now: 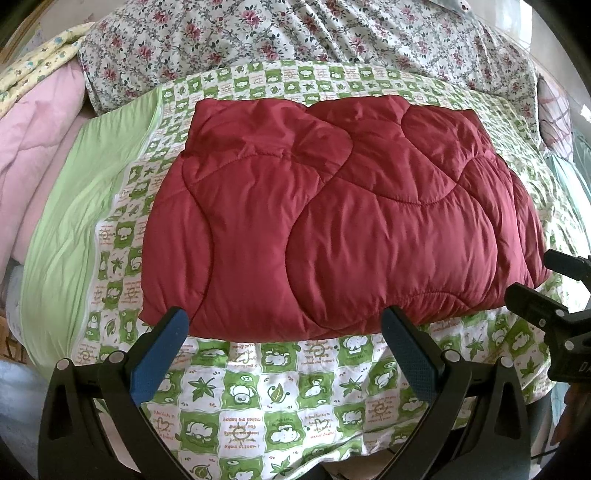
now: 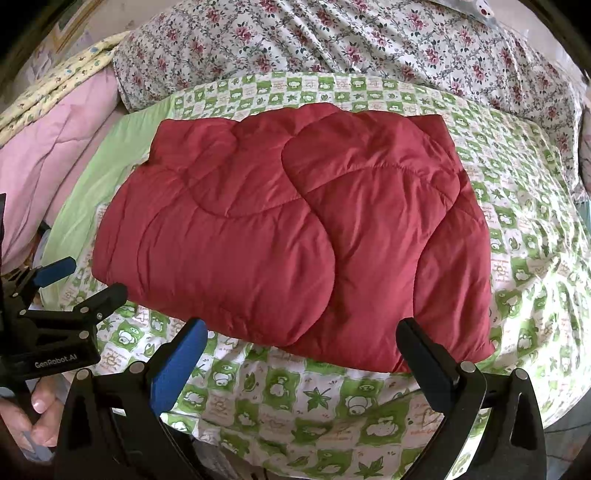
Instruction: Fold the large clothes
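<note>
Both claws, left claw (image 1: 284,325) and right claw (image 2: 301,339), gape wide and empty at frame bottom; red quilted garment (image 1: 332,206) lies folded compactly on the bed (image 1: 258,398), seemingly finished.

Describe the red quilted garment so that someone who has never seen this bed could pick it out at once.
Start at the bed's green-and-white checked sheet printed with leaves and cartoon animals. In its middle lies the folded dark red padded garment, a puffy rectangle with curved quilting seams. It is the only plain red item: the floral quilt lies behind it and the pink quilt at the left edge.
</note>
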The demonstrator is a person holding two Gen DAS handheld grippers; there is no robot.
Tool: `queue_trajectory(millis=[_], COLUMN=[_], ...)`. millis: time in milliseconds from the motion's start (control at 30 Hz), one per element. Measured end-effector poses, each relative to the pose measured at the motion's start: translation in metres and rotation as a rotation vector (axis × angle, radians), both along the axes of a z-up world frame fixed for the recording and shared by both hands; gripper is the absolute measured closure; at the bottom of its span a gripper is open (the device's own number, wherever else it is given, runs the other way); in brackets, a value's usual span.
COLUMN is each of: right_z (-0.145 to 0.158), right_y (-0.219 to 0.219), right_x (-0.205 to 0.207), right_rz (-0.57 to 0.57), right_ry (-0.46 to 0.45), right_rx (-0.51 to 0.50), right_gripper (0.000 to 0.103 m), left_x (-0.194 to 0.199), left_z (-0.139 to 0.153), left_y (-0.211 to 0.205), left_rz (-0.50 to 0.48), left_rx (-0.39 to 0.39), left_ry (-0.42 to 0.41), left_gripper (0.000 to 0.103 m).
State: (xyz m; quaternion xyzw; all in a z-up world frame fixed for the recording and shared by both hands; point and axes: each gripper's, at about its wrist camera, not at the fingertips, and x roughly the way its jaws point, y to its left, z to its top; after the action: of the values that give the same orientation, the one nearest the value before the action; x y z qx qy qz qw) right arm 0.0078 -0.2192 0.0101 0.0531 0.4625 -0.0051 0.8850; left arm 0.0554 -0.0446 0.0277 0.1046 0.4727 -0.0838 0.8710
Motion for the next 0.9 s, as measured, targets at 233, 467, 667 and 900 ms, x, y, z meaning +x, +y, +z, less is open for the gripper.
queue_trajectory(millis=[233,467,667,900], right_z=[-0.0008,-0.0006,-0.0002,0.0001], right_y=[0.0001,-0.0004,-0.0016,-0.0029], right_x=[0.0006,0.0010,0.0016,0.0020], right_rz=[0.001,0.001,0.001,0.000], right_ry=[0.002,0.003,0.004,0.002], right_rx=[0.001,0.002,0.007,0.009], right_gripper=[0.000,0.000,0.000,0.000], left_x=[0.0003,0.0001,-0.0001,0.0013], left_z=[0.0000,0.0001,-0.0006,-0.0004], left_y=[-0.0001,0.0001,-0.0003,0.0001], left_rz=[0.001,-0.001,0.002,0.005], left_rx=[0.001,0.000,0.000,-0.006], left_ry=[0.000,0.001,0.001,0.006], left_gripper=[0.000,0.000,0.000,0.000])
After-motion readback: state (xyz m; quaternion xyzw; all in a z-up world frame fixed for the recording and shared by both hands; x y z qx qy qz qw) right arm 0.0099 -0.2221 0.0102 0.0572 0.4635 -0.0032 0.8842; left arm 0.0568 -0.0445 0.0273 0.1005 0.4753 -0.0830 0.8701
